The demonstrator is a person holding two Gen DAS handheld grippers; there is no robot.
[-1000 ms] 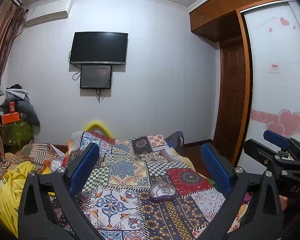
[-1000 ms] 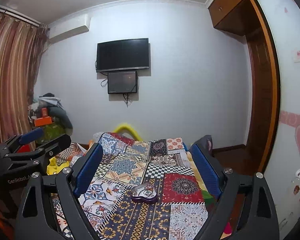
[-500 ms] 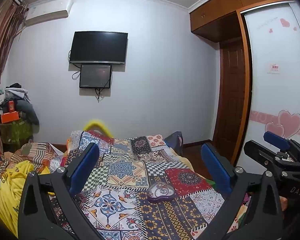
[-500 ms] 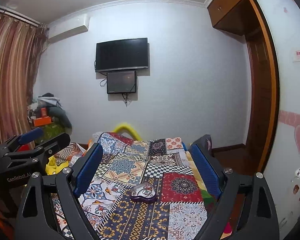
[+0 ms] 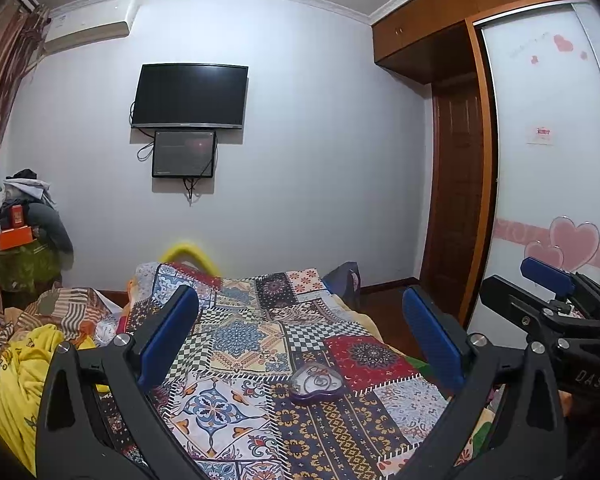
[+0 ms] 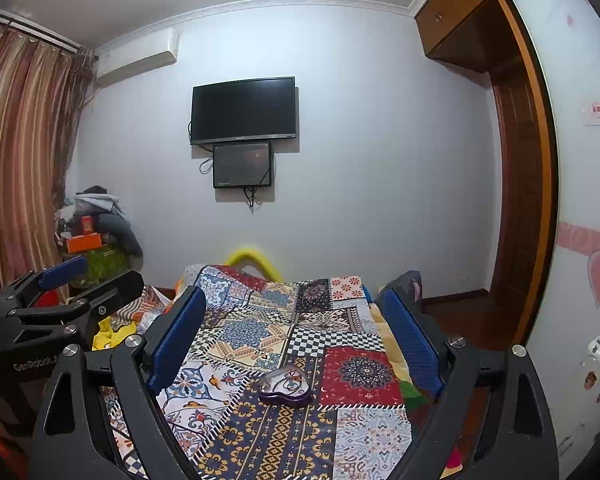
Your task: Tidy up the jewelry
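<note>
patchwork quilt [image 5: 244, 344], wall television [image 5: 190, 96] (dark), wardrobe [image 5: 548, 140]

open quilt [image 6: 340, 432] around heart-shaped box [image 6: 286, 385], bedding heap [image 5: 40, 344] crowding left side, wardrobe [image 5: 548, 160] bounding right

My right gripper [image 6: 294, 330] hung wide open above the patchwork bedspread [image 6: 268, 432], heart-shaped jewelry box [image 6: 286, 385] lying between its fingers.
</note>
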